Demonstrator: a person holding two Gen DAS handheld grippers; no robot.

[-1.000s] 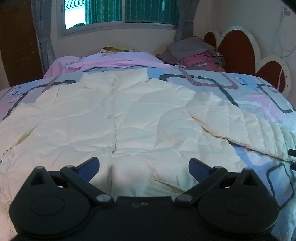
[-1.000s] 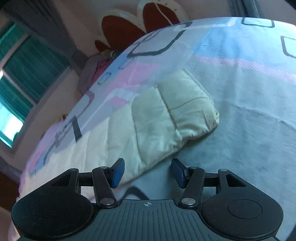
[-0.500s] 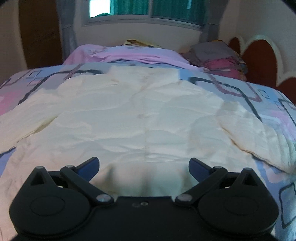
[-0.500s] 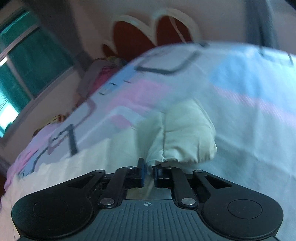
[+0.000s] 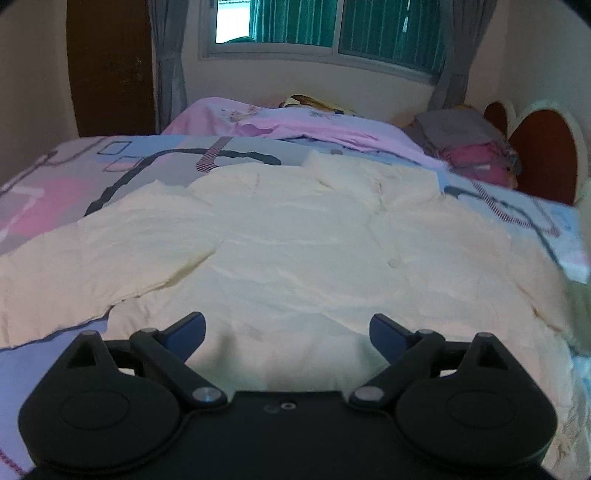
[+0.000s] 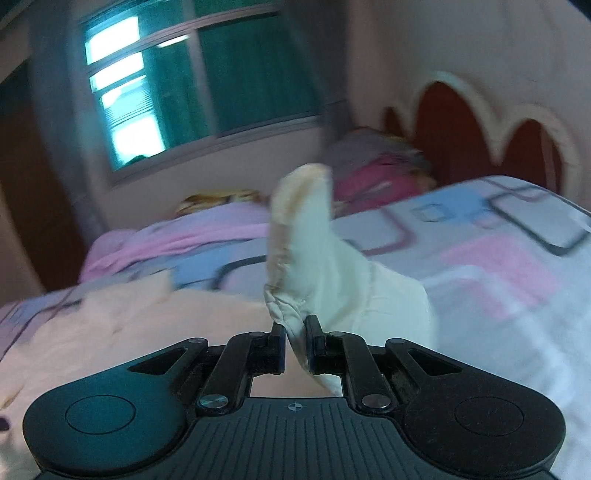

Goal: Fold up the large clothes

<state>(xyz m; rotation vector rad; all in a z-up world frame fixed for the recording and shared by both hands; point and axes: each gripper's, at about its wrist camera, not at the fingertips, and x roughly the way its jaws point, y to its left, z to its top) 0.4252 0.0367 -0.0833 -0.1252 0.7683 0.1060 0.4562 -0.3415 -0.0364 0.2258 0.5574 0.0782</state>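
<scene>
A cream quilted jacket (image 5: 295,251) lies spread flat, front up, on a patterned bedspread (image 5: 74,173). My left gripper (image 5: 286,330) hovers just above the jacket's lower hem, toward its left side. Its jaws are wide apart and closing, with nothing pinched between them. In the right wrist view my right gripper (image 6: 295,341) is shut on the jacket's sleeve (image 6: 314,251). The sleeve is lifted off the bed and its cuff stands up in front of the camera. The rest of the jacket (image 6: 92,332) shows blurred at lower left.
A pink blanket (image 5: 295,122) and a pile of folded clothes (image 5: 469,147) lie at the bed's far side. A red and white scalloped headboard (image 5: 546,162) stands at the right. Behind are a window with green curtains (image 5: 332,26) and a dark wooden door (image 5: 110,66).
My right gripper closed on the sleeve end, lifted it off the bed and rolled upright. My left gripper slid left along the jacket's hem; the left sleeve came into view.
</scene>
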